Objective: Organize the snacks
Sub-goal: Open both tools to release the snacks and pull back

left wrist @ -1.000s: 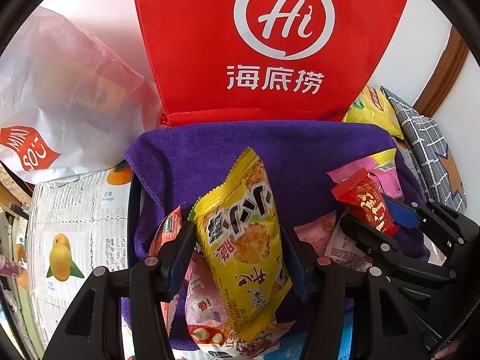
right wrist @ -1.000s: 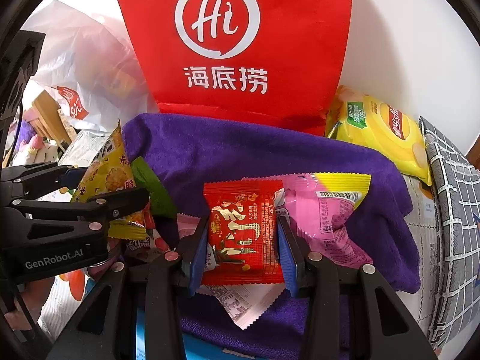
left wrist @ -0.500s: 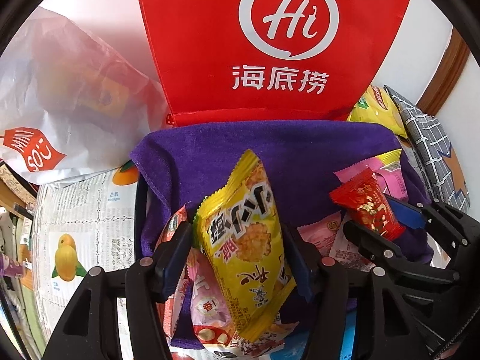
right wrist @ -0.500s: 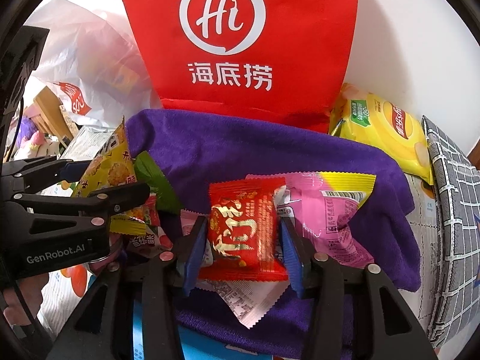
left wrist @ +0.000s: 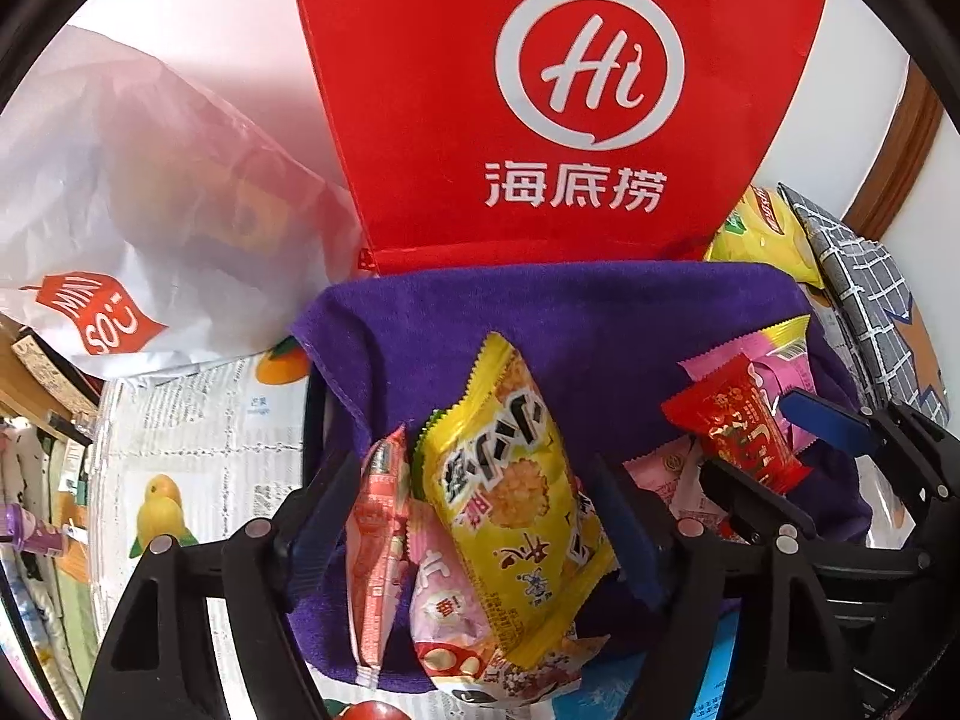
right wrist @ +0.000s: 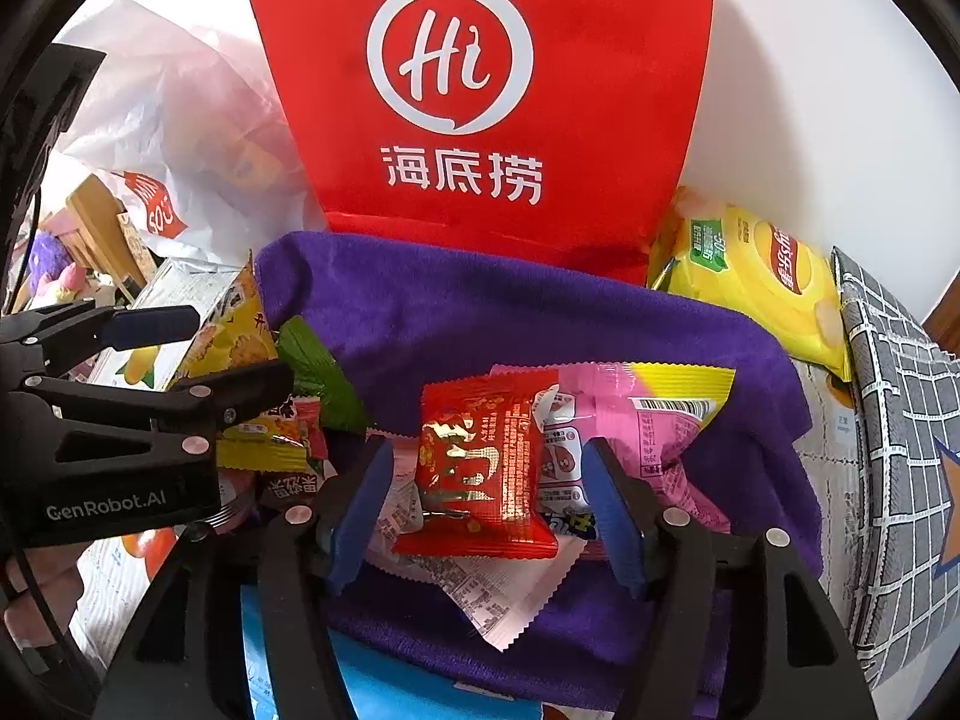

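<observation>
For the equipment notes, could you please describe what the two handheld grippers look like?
Both are black plastic with silver rivets and blue pads on the fingers. The left gripper bears white "GenRobot.AI" lettering, with a thin black cable beside it. The right gripper looks the same.

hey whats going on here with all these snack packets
A person with a gripper in each hand is sorting snacks into a container lined with a purple towel. The left gripper is opening around a yellow snack packet, which leans on the pile inside. The right gripper is opening too, with a red snack packet lying between its fingers on other packets. Neither packet looks gripped. A red bag stands behind.
</observation>
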`<state>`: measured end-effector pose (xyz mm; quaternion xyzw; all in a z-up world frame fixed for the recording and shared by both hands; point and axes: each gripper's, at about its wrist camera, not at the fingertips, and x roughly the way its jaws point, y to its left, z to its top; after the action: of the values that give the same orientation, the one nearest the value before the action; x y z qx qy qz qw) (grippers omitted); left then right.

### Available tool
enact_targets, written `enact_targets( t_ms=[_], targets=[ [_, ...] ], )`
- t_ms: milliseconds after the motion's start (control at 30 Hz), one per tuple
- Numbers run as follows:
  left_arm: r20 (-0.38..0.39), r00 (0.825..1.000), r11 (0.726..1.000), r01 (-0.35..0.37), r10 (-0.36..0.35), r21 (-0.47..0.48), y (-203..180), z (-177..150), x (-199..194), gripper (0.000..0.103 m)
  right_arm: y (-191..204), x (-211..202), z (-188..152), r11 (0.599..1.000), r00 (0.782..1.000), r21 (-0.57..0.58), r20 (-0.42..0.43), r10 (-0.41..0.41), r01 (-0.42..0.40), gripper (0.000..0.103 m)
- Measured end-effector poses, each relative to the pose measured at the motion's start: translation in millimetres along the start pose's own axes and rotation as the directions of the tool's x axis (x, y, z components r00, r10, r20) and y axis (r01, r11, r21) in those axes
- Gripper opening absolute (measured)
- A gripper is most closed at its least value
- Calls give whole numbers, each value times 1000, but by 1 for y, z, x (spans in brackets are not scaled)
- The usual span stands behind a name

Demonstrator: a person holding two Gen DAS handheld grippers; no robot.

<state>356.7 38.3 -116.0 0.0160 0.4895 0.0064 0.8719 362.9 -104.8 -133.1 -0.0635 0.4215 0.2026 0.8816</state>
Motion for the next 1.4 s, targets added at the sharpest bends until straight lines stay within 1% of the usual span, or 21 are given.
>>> enact_targets(
  t_ms=[100, 233, 400, 467, 533, 633, 767, 867, 933, 1000, 1100, 1167, 1267, 1400],
  targets=[
    [13, 1000, 1000, -2, 2, -7, 2, 1, -4, 78, 0, -3, 1, 1000, 1000, -3, 8, -10, 10, 69],
    [38, 999, 1000, 17, -17, -15, 7, 1, -13, 81, 0, -11, 3, 1000, 1000, -7, 26, -14, 15, 70],
    [56, 997, 997, 63, -61, -38, 9, 3, -21, 84, 0, -21, 4, 1000, 998, 5, 51, -25, 25, 72],
    [62, 996, 997, 62, -60, -38, 8, 2, -23, 85, 0, -23, 5, 1000, 998, 11, 49, -25, 24, 78],
    [70, 996, 997, 64, -62, -37, 8, 3, -26, 86, 0, -26, 6, 1000, 998, 12, 58, -29, 28, 79],
    [76, 996, 998, 56, -54, -32, 7, 2, -30, 88, 2, -30, 7, 999, 998, 9, 62, -34, 33, 83],
    [73, 996, 998, 51, -49, -29, 6, 3, -31, 89, 2, -32, 8, 999, 998, 19, 54, -45, 44, 84],
    [81, 995, 998, 66, -64, -24, 6, 3, -36, 90, 1, -36, 7, 999, 998, 31, 57, -33, 31, 85],
    [89, 994, 998, 60, -58, -20, 5, 2, -39, 91, 1, -40, 5, 999, 997, 39, 66, -34, 31, 85],
    [95, 994, 999, 50, -49, -12, 4, 1, -43, 91, -1, -45, 4, 996, 995, 70, 84, -57, 52, 85],
    [98, 993, 998, 61, -60, -7, 2, 0, -48, 91, -5, -49, 2, 995, 996, 93, 68, -50, 44, 85],
    [101, 992, 997, 72, -72, 0, 0, -1, -52, 91, -7, -54, 0, 993, 996, 105, 65, -58, 51, 85],
    [119, 991, 998, 63, -63, 6, -3, -2, -62, 91, -9, -66, -4, 991, 994, 112, 67, -84, 77, 85],
    [138, 988, 997, 73, -72, -2, -5, -5, -78, 91, -12, -86, -12, 988, 993, 130, 80, -92, 81, 85]
  ],
)
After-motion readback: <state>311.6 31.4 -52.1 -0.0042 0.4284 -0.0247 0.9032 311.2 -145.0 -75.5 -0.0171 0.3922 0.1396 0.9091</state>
